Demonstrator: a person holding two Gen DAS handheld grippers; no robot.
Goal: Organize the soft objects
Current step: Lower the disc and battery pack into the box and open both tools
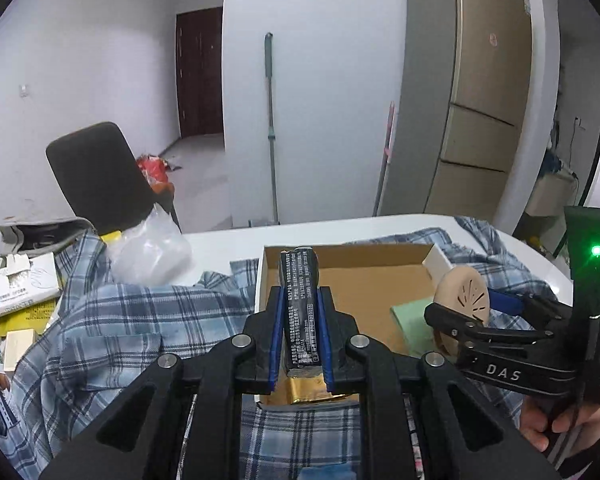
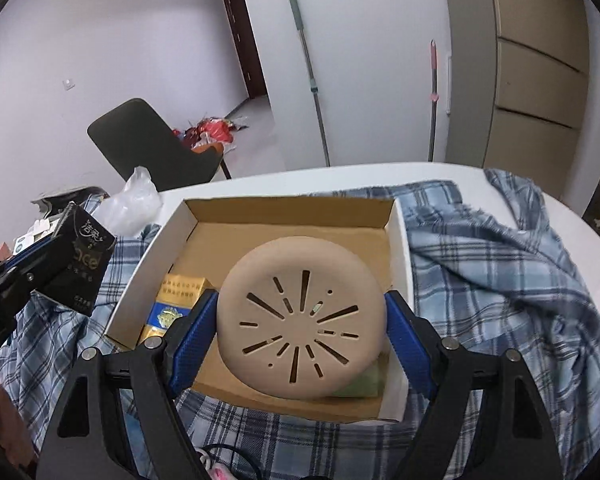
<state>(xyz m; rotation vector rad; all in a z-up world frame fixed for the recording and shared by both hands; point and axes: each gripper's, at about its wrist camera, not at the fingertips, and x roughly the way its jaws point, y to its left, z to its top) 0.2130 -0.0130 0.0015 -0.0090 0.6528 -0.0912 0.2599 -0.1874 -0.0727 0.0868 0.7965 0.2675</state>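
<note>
A black tissue pack (image 1: 300,308) is held narrow by the left claw (image 1: 300,316) above the cardboard box (image 2: 398,248), apparently for placing inside. A beige round pad (image 2: 302,320) is gripped by the right claw (image 2: 302,332) over the same box on the tabletop (image 2: 380,176).

green pad (image 2: 362,384) mostly hidden under tan disc (image 2: 302,320) | gold pack (image 1: 306,390) part-covered by left tool (image 1: 301,336) | black pack (image 1: 300,312) print too small to read | plaid shirt (image 2: 500,272) cut by lower edge | surface (image 2: 580,216) largely covered
</note>
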